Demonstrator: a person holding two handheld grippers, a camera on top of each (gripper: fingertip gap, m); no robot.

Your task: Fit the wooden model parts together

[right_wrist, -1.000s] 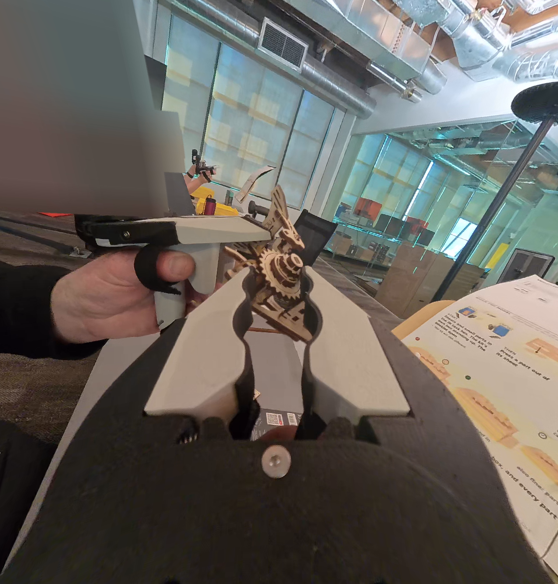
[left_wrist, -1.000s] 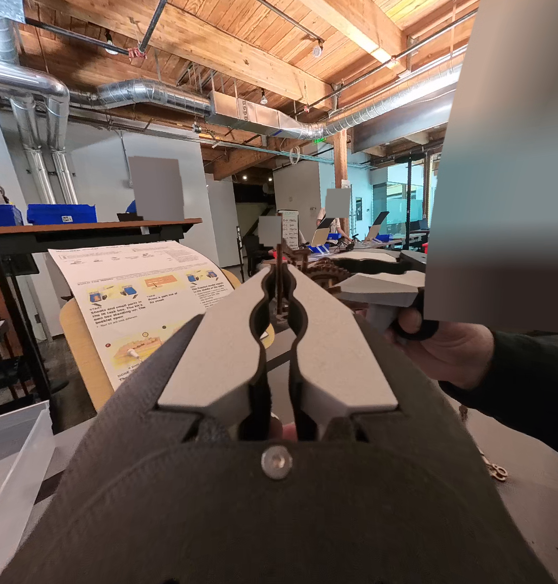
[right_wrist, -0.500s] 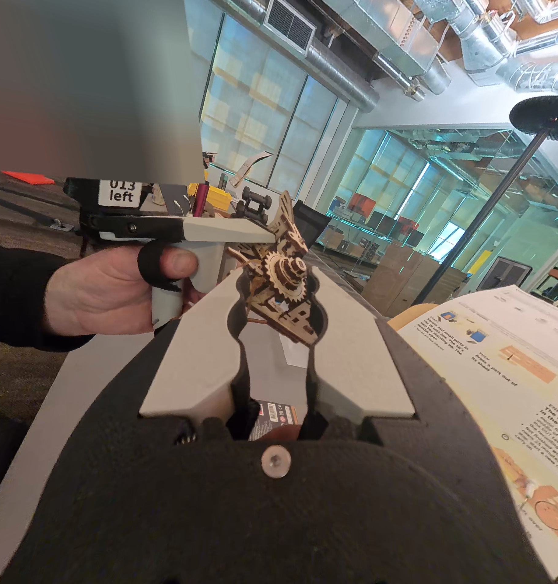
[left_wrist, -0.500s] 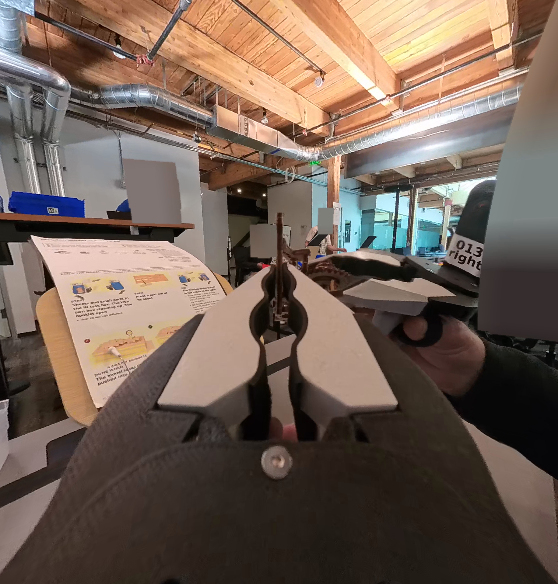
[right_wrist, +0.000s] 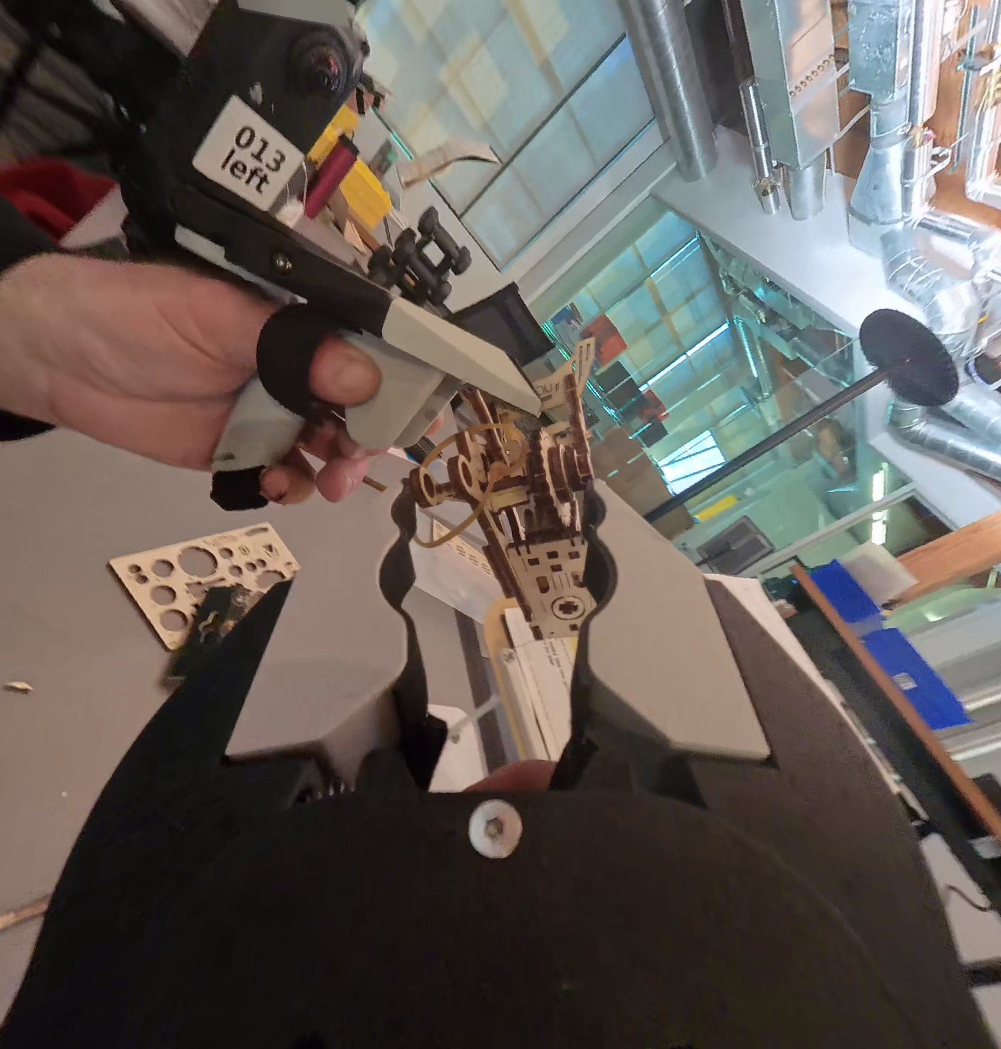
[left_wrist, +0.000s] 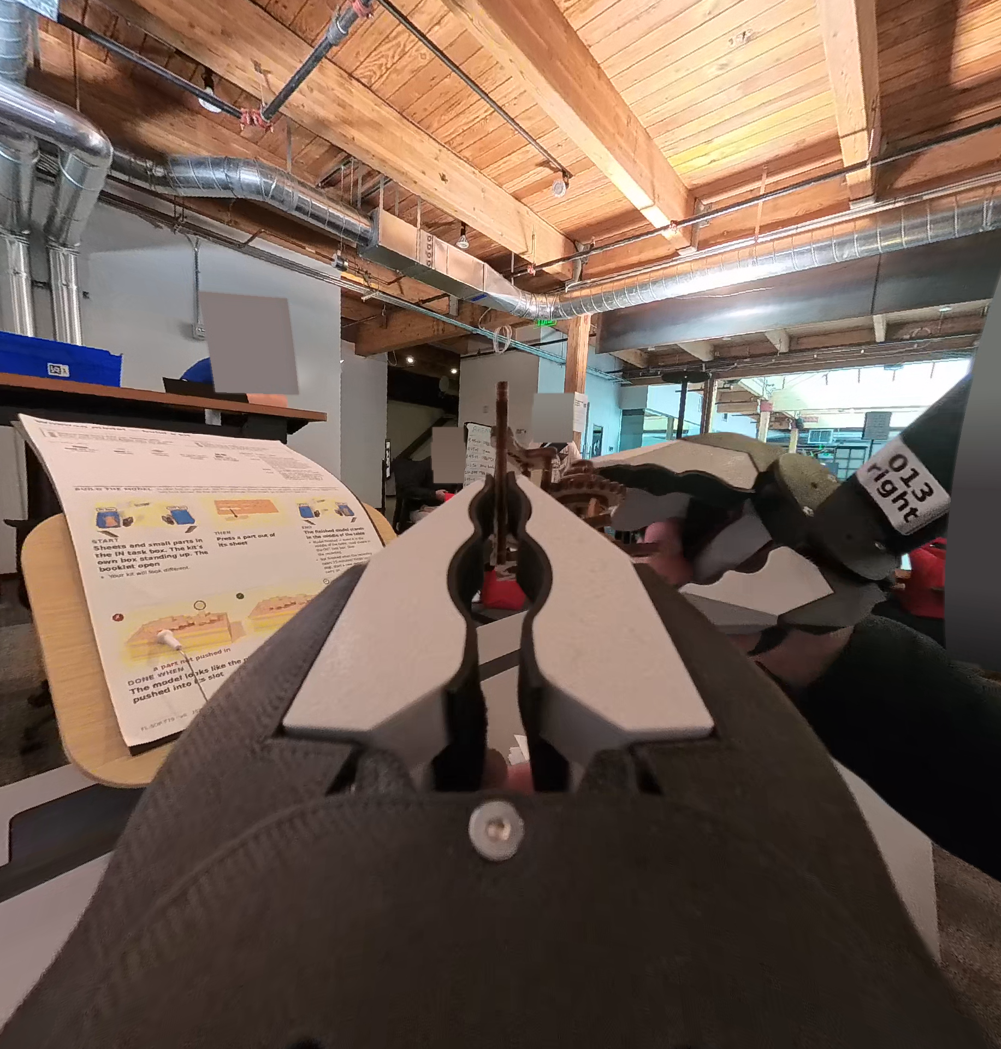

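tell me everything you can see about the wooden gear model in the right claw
The wooden gear model is a small laser-cut assembly of pale plywood with dark burnt edges: stacked toothed gears on an axle, round-holed links, a slotted flat base plate and a tan rubber band looped across it. It is tilted, held off the grey table between the fingers of the right claw. The left claw tip meets its top.

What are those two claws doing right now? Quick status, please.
Left gripper shut on a thin wooden strip, held upright. Right gripper clamped on the wooden gear model, both held close together. Nothing blocking; punched-out sheet lies on the table.
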